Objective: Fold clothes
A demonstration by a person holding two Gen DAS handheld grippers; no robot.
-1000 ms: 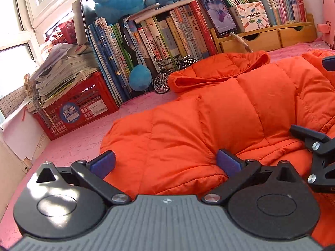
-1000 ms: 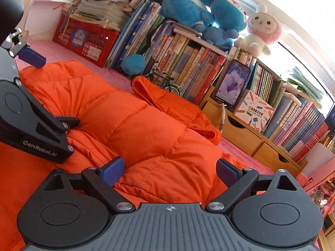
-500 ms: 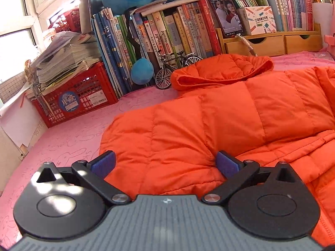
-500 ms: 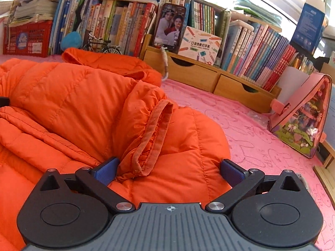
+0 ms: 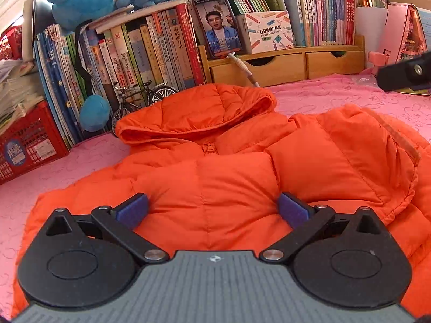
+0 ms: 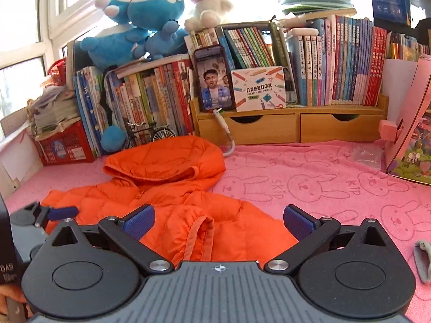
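Observation:
An orange hooded puffer jacket [image 5: 237, 167] lies on the pink towel [image 6: 309, 183], hood toward the books, with a sleeve folded over its front. My left gripper [image 5: 212, 210] hovers open over the jacket's lower front, blue pads apart, nothing between them. In the right wrist view the jacket [image 6: 167, 183] sits lower left, and my right gripper [image 6: 219, 219] is open above the folded sleeve cuff [image 6: 199, 239], holding nothing. The left gripper's finger [image 6: 58, 212] shows at the left edge there. A black part of the right gripper [image 5: 404, 74] shows at the upper right in the left wrist view.
Rows of books [image 6: 150, 99], a wooden drawer shelf [image 6: 293, 126], a propped phone [image 6: 214, 79] with cable, a toy bicycle [image 5: 140, 99] and a red crate [image 5: 24, 145] line the back. A pink box [image 6: 409, 140] stands at right. A grey item [image 6: 423, 258] lies at the right edge.
Both grippers have pulled back and up from the jacket, staying open. The right gripper, close over the sleeve before, now looks across the whole hood and the towel.

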